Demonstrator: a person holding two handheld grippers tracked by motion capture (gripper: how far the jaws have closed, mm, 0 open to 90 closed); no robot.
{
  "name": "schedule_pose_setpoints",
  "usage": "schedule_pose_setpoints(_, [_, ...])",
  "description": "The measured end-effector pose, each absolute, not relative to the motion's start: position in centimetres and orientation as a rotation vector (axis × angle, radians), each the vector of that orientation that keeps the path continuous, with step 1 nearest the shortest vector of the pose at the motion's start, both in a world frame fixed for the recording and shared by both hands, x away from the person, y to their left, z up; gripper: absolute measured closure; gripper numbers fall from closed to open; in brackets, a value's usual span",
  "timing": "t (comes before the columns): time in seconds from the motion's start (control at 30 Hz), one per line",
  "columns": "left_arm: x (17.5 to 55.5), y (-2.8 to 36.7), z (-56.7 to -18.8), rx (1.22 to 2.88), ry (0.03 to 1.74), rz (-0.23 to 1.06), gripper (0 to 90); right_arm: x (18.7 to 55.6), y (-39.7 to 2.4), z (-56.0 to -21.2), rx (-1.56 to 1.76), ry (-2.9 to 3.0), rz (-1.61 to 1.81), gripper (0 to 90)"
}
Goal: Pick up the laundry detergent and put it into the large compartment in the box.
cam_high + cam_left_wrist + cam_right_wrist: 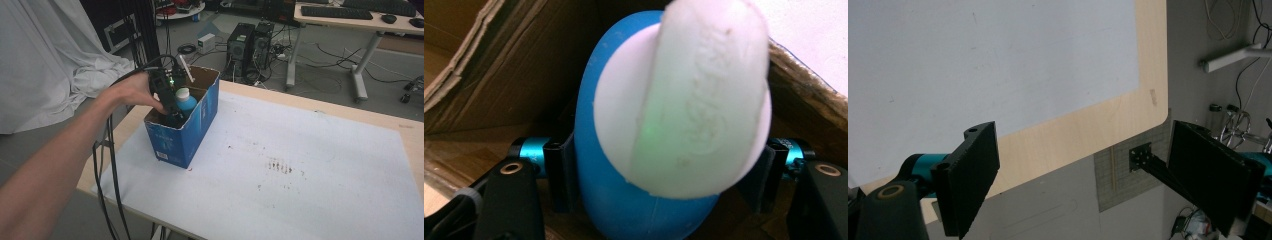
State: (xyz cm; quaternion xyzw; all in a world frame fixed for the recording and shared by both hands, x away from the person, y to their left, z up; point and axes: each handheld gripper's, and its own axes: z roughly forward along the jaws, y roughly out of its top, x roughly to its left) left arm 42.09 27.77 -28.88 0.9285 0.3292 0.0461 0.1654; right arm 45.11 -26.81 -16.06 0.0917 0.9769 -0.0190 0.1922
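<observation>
Embossed lettering on the bottle's white cap [689, 100] and the blue box's [192, 131] print are illegible.

A light wooden desk [345, 107] carries a white sheet [300, 165] that covers most of its top, leaving a bare wood margin along the edges. A blue cardboard box [187, 132], open at the top, stands on the sheet. Right of the box, the sheet shows small dark brownish stains [280, 166].
</observation>
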Motion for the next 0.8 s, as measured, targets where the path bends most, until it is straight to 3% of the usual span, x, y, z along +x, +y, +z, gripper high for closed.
schedule_pose_setpoints(0.8, [42.3, 27.7, -26.2, 2.641, 0.960, 0.197, 25.5, 44.8, -26.8, -16.1, 0.257, 2.742, -0.059, 12.8])
